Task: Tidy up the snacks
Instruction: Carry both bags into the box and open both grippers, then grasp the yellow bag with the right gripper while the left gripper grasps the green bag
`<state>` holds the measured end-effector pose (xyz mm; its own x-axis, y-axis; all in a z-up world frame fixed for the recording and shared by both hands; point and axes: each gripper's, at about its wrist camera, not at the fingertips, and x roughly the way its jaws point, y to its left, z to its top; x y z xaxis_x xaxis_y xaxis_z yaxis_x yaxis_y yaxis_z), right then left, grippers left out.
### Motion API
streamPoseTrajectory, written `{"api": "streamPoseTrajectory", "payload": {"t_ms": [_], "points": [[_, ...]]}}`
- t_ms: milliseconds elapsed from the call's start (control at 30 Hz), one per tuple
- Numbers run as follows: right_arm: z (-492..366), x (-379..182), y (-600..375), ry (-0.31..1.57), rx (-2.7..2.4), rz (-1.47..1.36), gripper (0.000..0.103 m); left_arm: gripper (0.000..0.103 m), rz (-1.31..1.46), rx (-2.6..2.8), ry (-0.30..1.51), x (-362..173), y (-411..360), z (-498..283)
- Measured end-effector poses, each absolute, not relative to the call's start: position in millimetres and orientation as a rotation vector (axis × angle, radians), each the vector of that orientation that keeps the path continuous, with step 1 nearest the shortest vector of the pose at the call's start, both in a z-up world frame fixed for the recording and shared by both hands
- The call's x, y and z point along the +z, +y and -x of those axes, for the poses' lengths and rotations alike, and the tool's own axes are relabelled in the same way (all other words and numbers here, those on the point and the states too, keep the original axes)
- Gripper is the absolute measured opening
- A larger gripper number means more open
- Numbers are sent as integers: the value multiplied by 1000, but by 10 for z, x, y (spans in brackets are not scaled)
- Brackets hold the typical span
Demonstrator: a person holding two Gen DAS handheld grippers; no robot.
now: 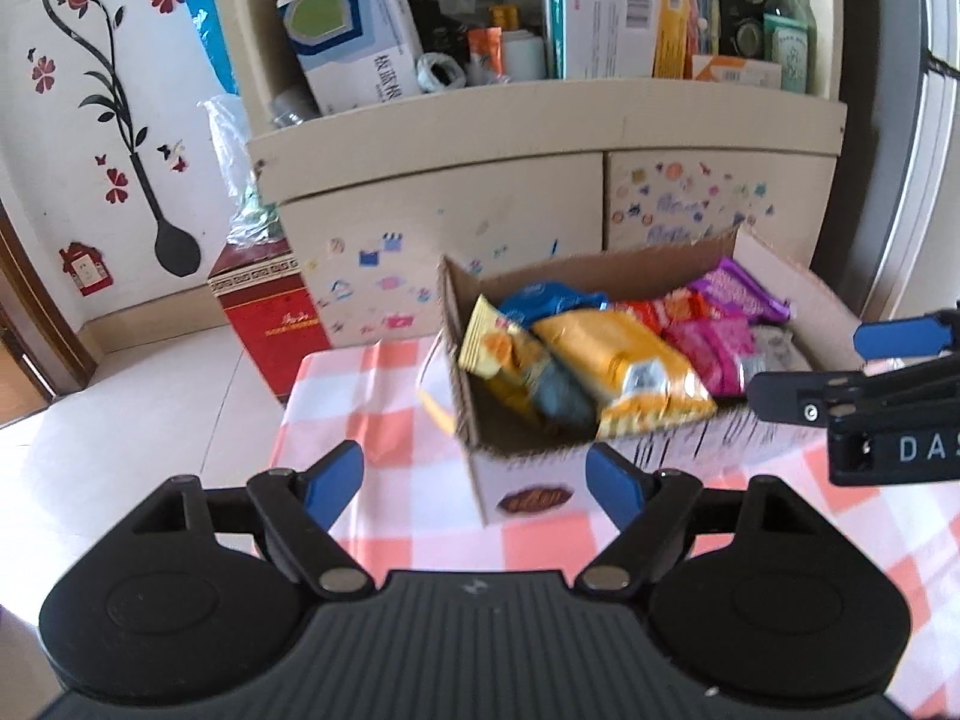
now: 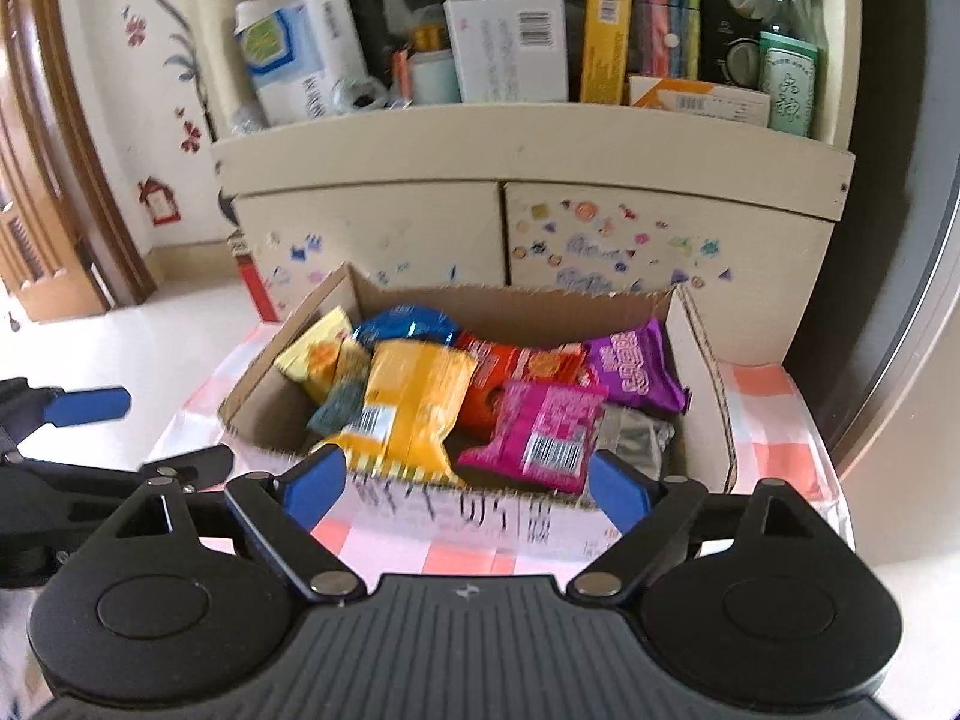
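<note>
An open cardboard box (image 1: 456, 324) (image 2: 510, 306) stands on a pink-and-white checked tablecloth (image 1: 384, 372) and holds several snack packets. Among them are a big yellow packet (image 1: 630, 372) (image 2: 414, 402), a magenta one (image 1: 708, 348) (image 2: 540, 432), a purple one (image 1: 738, 288) (image 2: 630, 372), a red one (image 2: 516, 372) and a blue one (image 1: 552, 300) (image 2: 402, 324). My left gripper (image 1: 474, 483) (image 2: 144, 435) is open near the box's front left corner, holding nothing. My right gripper (image 2: 468, 483) (image 1: 834, 369) is open before the box's near wall, with nothing gripped.
Behind the table stands a cream cabinet (image 1: 540, 120) (image 2: 528, 150) with stickers on its doors. Its shelf is crowded with cartons and a green bottle (image 1: 789, 18). A red box (image 1: 270, 324) sits on the tiled floor at the left, below a wall with flower decals.
</note>
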<state>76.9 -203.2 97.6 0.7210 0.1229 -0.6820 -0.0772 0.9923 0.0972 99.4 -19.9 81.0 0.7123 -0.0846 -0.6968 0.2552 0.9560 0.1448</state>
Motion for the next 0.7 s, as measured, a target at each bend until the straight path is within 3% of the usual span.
{"api": "streamPoseTrajectory", "payload": {"t_ms": [700], "points": [[79, 728, -1347, 901, 323, 71, 93, 82, -196, -129, 865, 653, 526, -282]]}}
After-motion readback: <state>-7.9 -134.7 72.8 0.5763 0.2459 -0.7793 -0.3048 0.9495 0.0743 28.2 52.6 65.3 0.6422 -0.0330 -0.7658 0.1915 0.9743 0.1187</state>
